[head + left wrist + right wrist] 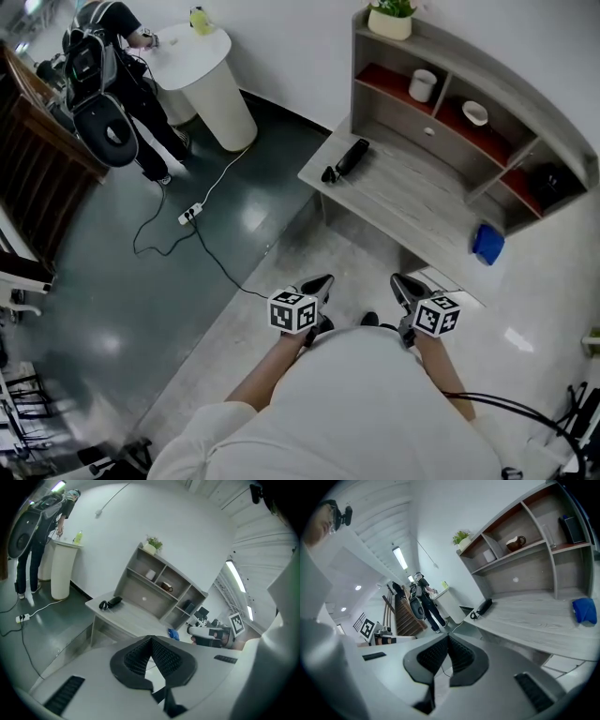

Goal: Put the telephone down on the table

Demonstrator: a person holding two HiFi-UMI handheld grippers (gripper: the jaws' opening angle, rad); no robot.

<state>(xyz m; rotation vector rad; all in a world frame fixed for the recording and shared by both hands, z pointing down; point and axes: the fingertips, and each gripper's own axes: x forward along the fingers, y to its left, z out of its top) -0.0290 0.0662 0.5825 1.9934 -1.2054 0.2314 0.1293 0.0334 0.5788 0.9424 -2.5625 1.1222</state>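
Observation:
A black telephone handset (350, 157) with a coiled cord lies on the left end of the grey wooden table (412, 202). The handset (110, 603) shows small in the left gripper view, and the same handset (483, 607) in the right gripper view. Both grippers hang close to the person's body, well short of the table. My left gripper (322, 282) is shut with nothing between its pads (151, 645). My right gripper (401, 284) is also shut and empty, tips touching (447, 641).
A blue cloth (488, 243) lies at the table's right end. The shelf unit (441, 66) behind holds a white cup, a bowl, a dark box and a potted plant. A person (112, 56) stands by a white pedestal (211, 80). A cable and power strip (190, 214) cross the dark floor.

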